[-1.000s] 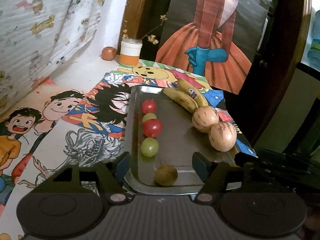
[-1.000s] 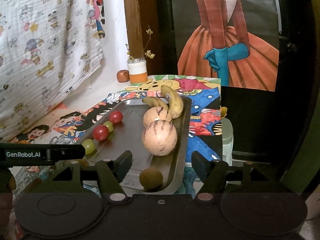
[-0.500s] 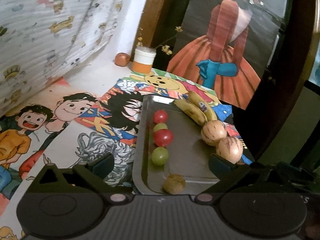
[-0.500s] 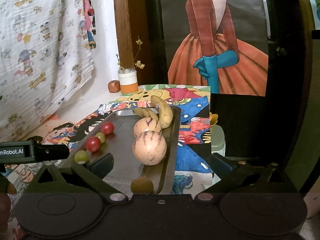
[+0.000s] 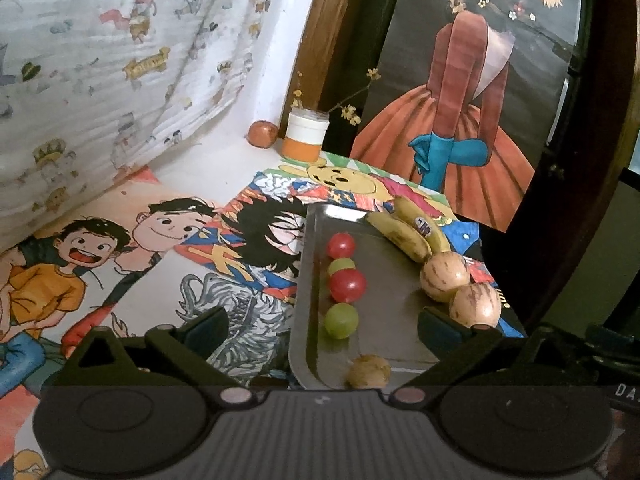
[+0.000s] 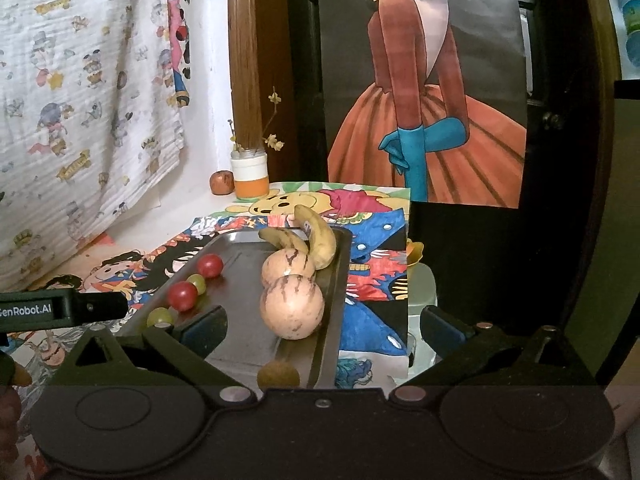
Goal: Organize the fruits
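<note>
Compared with one second ago, both pairs of jaws are seen spread much wider, and both cameras have been drawn back and raised, so the metal tray [image 5: 304,344] looks smaller and lower in the views. The left gripper [image 5: 322,320] is held wide open with nothing between its jaws; the right gripper [image 6: 322,322] is also wide open and empty. The fruits have not been moved. On the tray, red and green grapes [image 5: 346,285] are lined at 9 o'clock, two bananas [image 5: 408,232] lie at 1 o'clock, two striped round fruits [image 5: 444,276] touch each other at 3 o'clock, and a small brown fruit [image 5: 368,372] rests at 6 o'clock. Only in the right wrist view is the left gripper's body shown, at 9 o'clock. The cartoon-covered tabletop [image 5: 132,240] is shown widely only in the left wrist view.
</note>
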`<state>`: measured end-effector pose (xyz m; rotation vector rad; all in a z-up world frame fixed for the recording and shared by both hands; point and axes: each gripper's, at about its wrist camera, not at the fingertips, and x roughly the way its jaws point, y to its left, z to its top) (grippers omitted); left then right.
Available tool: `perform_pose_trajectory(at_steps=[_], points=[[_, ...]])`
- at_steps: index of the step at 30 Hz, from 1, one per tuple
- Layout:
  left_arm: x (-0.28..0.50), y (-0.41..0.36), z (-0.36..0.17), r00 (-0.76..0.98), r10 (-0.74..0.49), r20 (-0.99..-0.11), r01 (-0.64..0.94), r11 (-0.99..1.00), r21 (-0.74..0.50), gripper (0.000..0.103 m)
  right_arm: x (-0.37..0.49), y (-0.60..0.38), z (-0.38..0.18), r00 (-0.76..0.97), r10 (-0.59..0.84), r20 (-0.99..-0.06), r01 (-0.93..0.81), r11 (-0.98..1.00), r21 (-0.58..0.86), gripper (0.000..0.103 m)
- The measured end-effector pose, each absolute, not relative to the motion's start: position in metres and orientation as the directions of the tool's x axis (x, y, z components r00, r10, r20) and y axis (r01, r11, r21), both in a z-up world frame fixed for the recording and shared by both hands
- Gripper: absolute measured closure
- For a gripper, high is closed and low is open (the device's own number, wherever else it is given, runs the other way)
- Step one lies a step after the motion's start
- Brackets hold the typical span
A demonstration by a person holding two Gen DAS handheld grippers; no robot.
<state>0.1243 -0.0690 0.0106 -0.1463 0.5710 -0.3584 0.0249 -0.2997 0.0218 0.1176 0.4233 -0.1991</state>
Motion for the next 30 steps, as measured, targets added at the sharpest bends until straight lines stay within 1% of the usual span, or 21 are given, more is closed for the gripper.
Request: perform_pose_trajectory(at_steps=[8, 30], points=[[0.112, -0.068, 0.013, 0.797, -0.372, -0.476, 0.298, 0.927, -0.226, 0.000, 0.010, -0.297, 0.031, 0.900, -0.182, -0.396, 0.224, 0.973, 0.062, 0.001], [0.068, -0.043, 0.026, 0.845, -0.361, -0.395, 0.312, 0.932, -0.183, 0.000, -0.032, -0.266, 0.052, 0.921, -0.147, -0.360, 0.181, 0.981, 0.064, 0.001]])
